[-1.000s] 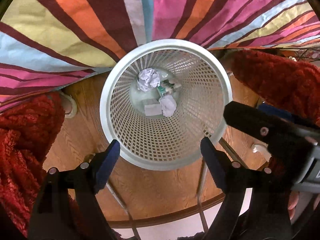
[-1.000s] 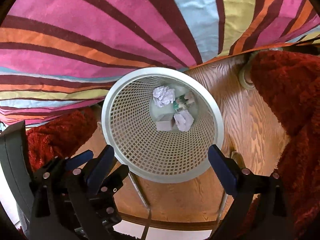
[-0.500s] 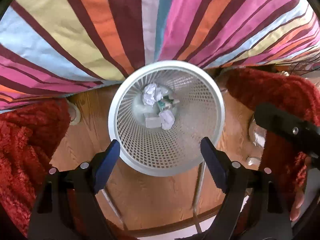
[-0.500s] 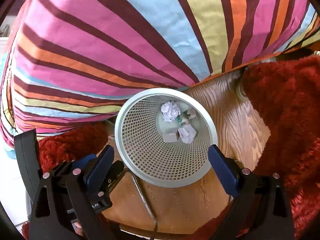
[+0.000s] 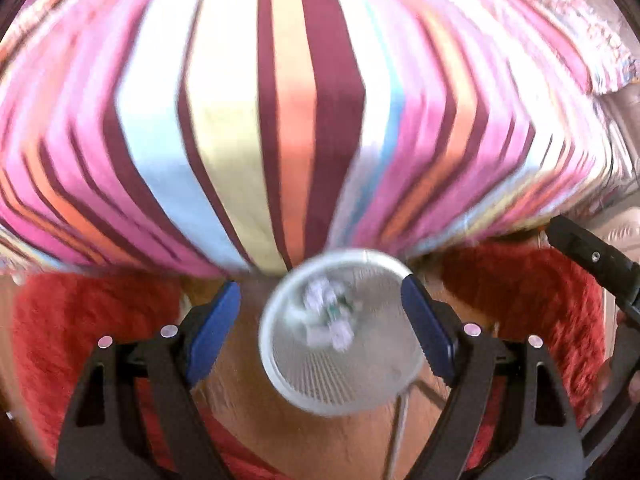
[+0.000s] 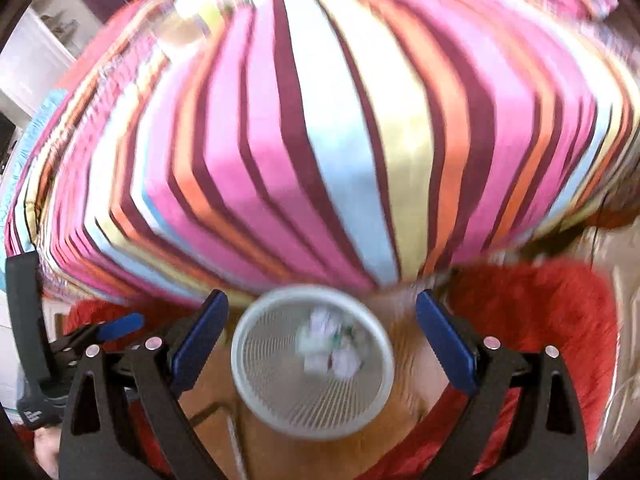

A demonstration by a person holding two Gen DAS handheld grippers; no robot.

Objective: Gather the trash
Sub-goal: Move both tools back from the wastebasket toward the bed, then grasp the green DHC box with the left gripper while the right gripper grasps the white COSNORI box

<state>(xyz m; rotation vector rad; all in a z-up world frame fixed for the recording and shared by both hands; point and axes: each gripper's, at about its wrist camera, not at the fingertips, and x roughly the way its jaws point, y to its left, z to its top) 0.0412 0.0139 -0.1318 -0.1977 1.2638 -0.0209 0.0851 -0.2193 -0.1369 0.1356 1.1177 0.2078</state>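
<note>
Both hand-held grippers have pulled back; the mesh bin (image 5: 340, 332) looks smaller now. Left hand-held gripper (image 5: 322, 330) and right hand-held gripper (image 6: 322, 338) gape wide above it, empty. Crumpled paper (image 6: 320, 322) lies inside.

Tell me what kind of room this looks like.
Probably a bedroom: a striped bedspread drapes over what looks like a bed, a shaggy red rug lies on the wooden floor, and a white mesh wastebasket stands beside it.

left gripper (image 5: 321, 330): jaws wide apart, empty | right gripper (image 6: 322, 338): jaws wide apart, empty
</note>
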